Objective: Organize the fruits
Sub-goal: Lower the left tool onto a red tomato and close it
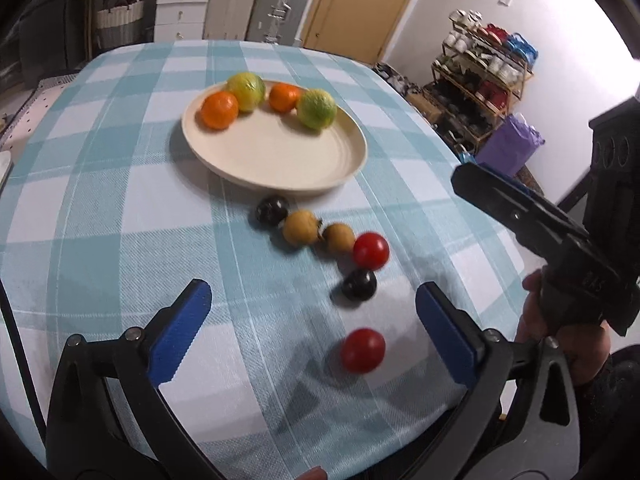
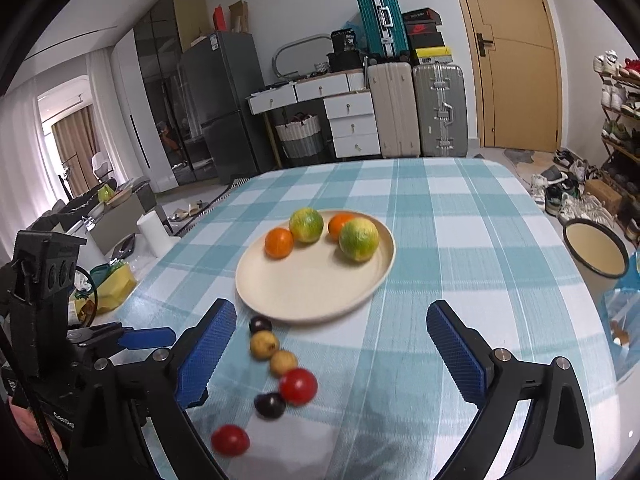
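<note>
While both claws hovered over the near edge of the bench, the scene read as follows.

Bench: a surface under a teal-and-white checked cloth [image 2: 460, 240], carrying every fruit.

Plate: a round cream plate [image 2: 308, 292] sat near the middle of the bench, towards its far edge.

On the plate: two orange tangerines [image 2: 279, 243] and two green-yellow citrus fruits [image 2: 306, 225], all grouped along the plate's far rim, alternating by colour.

Loose fruit: a curved row ran from just beside the plate's near rim towards the near edge of the bench: a dark round plum [image 1: 272, 209], two tan-yellow round fruits [image 1: 301, 227], a red cherry tomato [image 1: 371, 250], a second dark plum [image 1: 359, 285] and, apart from the rest, a second red tomato [image 1: 363, 350] closest to the near edge.

Left claw [image 1: 312, 332]: blue-padded jaws spread wide, holding nothing; the second red tomato lay between them on the cloth, nearer the right pad, untouched.

Right claw [image 2: 332, 356]: jaws also wide and empty, above the cloth beside the fruit row, which lay just inside its left pad.
</note>
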Available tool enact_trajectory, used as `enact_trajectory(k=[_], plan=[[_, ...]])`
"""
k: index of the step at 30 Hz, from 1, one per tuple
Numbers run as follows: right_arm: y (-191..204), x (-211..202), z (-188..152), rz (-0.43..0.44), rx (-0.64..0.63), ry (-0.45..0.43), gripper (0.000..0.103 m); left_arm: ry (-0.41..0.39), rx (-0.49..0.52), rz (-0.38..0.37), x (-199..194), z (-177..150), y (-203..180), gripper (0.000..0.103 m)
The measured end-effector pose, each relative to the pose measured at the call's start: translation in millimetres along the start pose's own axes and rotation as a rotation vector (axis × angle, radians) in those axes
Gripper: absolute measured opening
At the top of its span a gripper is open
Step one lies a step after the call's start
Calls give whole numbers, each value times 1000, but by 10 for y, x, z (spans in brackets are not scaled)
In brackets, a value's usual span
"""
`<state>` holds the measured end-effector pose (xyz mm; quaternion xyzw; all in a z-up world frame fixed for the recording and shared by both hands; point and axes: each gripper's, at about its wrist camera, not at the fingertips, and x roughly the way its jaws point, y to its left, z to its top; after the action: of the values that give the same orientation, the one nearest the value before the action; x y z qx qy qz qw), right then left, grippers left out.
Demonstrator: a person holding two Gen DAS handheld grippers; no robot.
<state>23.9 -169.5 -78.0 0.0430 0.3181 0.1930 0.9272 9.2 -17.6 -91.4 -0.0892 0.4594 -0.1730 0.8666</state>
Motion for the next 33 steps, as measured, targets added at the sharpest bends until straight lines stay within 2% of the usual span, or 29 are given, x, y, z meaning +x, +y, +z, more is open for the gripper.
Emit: enact_trajectory(k=[13,17,21,24,32,33], plan=[[-22,-42,-228,-18,34,34,101,105,100,20,228,-303,-233,102],[-16,-30,-310,-20,33,47,101,102,119,48,270,-353,-267,101],[-30,-13,-369,-23,41,62,102,88,122,28,272,-360,-266,101],[-43,2,-400,-27,44,72,102,81,104,-5,260,-362,-241,95],[-93,-3,-417,-10,62,62,102,90,114,-79,233,-365,-286,60],[-98,-5,-419,-14,63,64,102,90,118,-89,231,-364,-291,53]])
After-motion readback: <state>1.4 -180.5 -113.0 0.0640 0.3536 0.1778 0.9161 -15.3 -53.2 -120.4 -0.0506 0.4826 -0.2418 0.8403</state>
